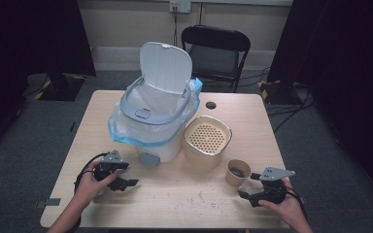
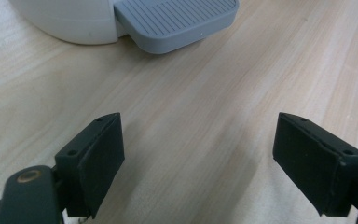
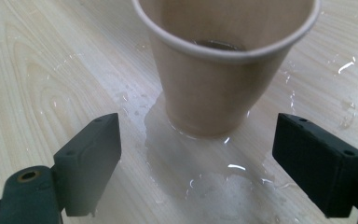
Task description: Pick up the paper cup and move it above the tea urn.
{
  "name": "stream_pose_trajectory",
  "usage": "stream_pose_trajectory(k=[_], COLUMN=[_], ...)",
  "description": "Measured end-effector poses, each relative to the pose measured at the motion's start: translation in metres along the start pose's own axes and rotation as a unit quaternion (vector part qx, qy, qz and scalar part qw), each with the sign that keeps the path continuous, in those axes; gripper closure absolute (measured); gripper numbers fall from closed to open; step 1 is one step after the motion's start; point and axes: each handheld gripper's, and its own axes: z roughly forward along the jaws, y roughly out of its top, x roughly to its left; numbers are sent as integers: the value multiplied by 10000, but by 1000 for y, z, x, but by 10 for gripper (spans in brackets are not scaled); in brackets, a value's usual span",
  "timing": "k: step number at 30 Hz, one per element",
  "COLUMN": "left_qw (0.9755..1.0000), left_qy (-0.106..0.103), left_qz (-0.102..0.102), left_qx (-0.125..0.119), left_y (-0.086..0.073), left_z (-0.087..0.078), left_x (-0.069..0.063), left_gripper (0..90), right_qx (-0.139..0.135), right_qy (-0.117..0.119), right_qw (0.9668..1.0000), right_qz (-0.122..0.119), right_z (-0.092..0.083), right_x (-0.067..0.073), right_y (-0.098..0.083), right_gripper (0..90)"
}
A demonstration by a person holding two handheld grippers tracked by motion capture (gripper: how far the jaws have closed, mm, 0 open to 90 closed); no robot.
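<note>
A white pedal bin (image 1: 158,121) with its lid up and a blue-edged plastic liner stands mid-table. Its grey pedal (image 1: 149,158) faces me and lies just ahead of my left gripper (image 2: 198,163) in the left gripper view, as pedal (image 2: 177,21). The left gripper (image 1: 130,174) is open over bare wood. A brown paper cup (image 1: 237,172) stands upright at the right, with a little dark liquid inside. My right gripper (image 1: 248,185) is open just short of it. In the right gripper view, the cup (image 3: 223,70) stands beyond the open gripper (image 3: 198,163), in a water puddle (image 3: 205,163).
A beige container (image 1: 207,138) with a perforated insert sits between the bin and the cup. Crumbs (image 1: 204,199) are scattered near the table's front edge. A black folding chair (image 1: 216,53) stands behind the table (image 1: 102,111). Cables trail on the floor at the right.
</note>
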Motion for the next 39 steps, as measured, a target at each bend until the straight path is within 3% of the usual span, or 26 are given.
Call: stream_pose_trajectory(k=[15,36,39], left_qw=[9978,9977,9977], left_qy=[123,90,74], left_qz=[647,672,674], left_qx=[-90,-68,-40], left_y=[-6,-5,-5], left_z=[4,8,8], left_x=[-4,-5,-6], left_gripper=[108,46,33], right_qx=[-75,-336,-389], right_qy=[-42,-111,-22], right_qw=[9999,9994,9992], right_qz=[-66,-15,35], right_z=[11,20,21], right_x=[0,-3,-4], right_y=[11,16,17], right_gripper=[157,211,229])
